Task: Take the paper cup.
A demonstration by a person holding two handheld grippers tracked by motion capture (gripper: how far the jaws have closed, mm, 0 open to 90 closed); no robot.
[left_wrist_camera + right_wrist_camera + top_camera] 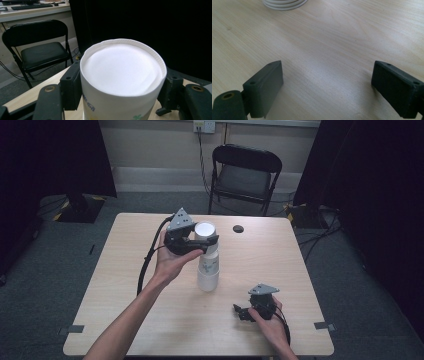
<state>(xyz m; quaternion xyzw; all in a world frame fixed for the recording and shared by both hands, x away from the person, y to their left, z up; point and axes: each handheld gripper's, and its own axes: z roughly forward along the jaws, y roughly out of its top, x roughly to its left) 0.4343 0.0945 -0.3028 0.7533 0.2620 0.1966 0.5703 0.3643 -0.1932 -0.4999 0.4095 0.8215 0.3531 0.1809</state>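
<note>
One stack of white paper cups (207,265) stands upright near the middle of the table (125,270). The left gripper (192,241) has its fingers (71,85) clamped on the top cup (122,82) just under the rim — one pad on each side. The right gripper (240,311) rests low on the table, well apart from the stack, fingers (265,87) wide apart with bare wood between them. A black folding chair (245,175) stands beyond the table's far edge.

Your left gripper (200,241) is raised at centre, its jaws clamped with pads pressing inward. Your right gripper (243,312) rests low at near right, jaws spread wide, pointing left.
</note>
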